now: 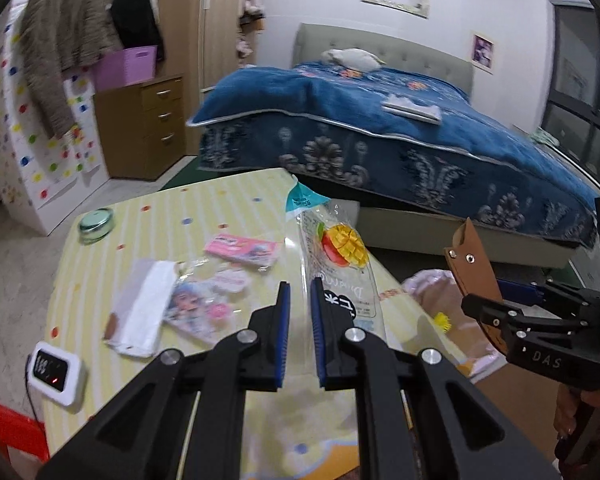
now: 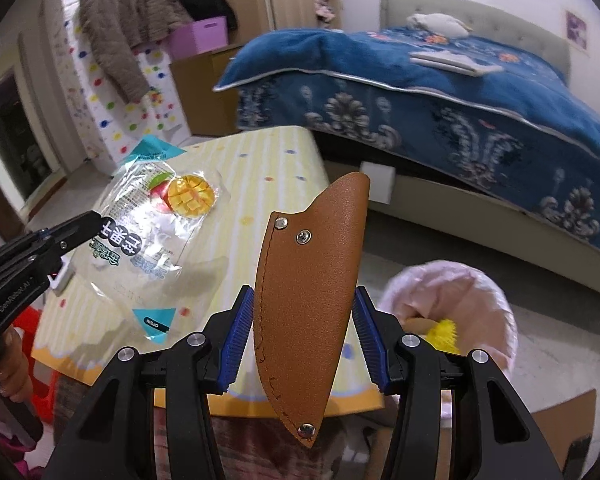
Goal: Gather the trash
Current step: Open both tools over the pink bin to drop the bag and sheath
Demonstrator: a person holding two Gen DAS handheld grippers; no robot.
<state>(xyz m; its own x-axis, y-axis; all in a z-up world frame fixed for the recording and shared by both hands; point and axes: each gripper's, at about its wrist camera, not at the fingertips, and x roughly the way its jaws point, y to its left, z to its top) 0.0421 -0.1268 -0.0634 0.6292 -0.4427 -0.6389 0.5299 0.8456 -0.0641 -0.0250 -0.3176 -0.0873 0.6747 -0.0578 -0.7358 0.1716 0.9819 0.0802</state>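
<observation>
My left gripper (image 1: 300, 292) is shut on a clear plastic wrapper with a mango picture (image 1: 340, 256), holding it up over the yellow striped table (image 1: 228, 208); the wrapper also shows in the right wrist view (image 2: 156, 216). My right gripper (image 2: 304, 300) is shut on a brown leather sheath (image 2: 312, 280), upright between the blue pads; it also shows in the left wrist view (image 1: 476, 260). A bin lined with a pink bag (image 2: 452, 304) stands to the right of the table, with something yellow inside.
On the table lie a pink packet (image 1: 240, 250), a white wrapper (image 1: 140, 312), a cartoon-print packet (image 1: 200, 308), a green round tin (image 1: 96, 220) and a white clock (image 1: 56, 372). A bed with a blue cover (image 1: 380, 128) stands behind.
</observation>
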